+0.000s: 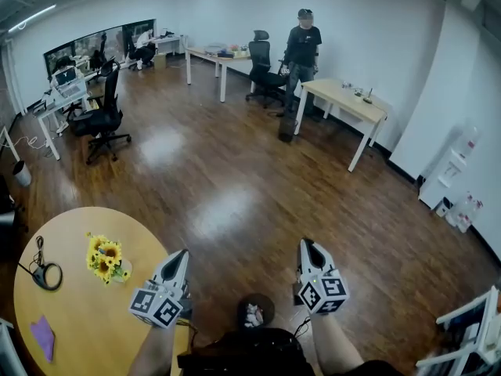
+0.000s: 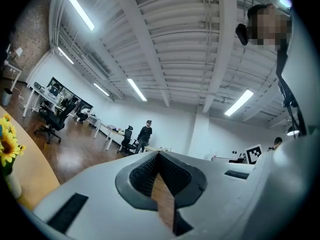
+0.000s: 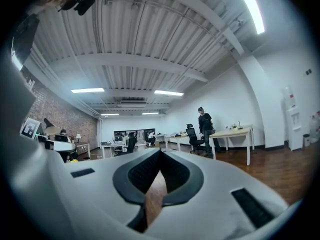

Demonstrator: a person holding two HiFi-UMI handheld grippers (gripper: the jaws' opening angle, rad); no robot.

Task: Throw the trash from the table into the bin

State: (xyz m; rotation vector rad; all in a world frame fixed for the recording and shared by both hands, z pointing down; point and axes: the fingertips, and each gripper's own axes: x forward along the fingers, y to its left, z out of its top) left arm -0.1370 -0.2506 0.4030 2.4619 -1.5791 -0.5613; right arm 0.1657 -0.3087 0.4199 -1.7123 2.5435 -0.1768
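A small dark bin stands on the floor between my two arms, with white crumpled trash inside it. The round wooden table is at the lower left; a purple scrap lies near its front edge. My left gripper is raised over the table's right rim, shut and empty. My right gripper is raised over the floor to the right of the bin, also shut and empty. Both gripper views look out level across the room: the left gripper and the right gripper each show the jaws closed together with nothing between them.
A vase of sunflowers and a black cable sit on the round table. Across the wooden floor a person stands by a light desk. Office chairs and more desks line the far side. A white rack is at the lower right.
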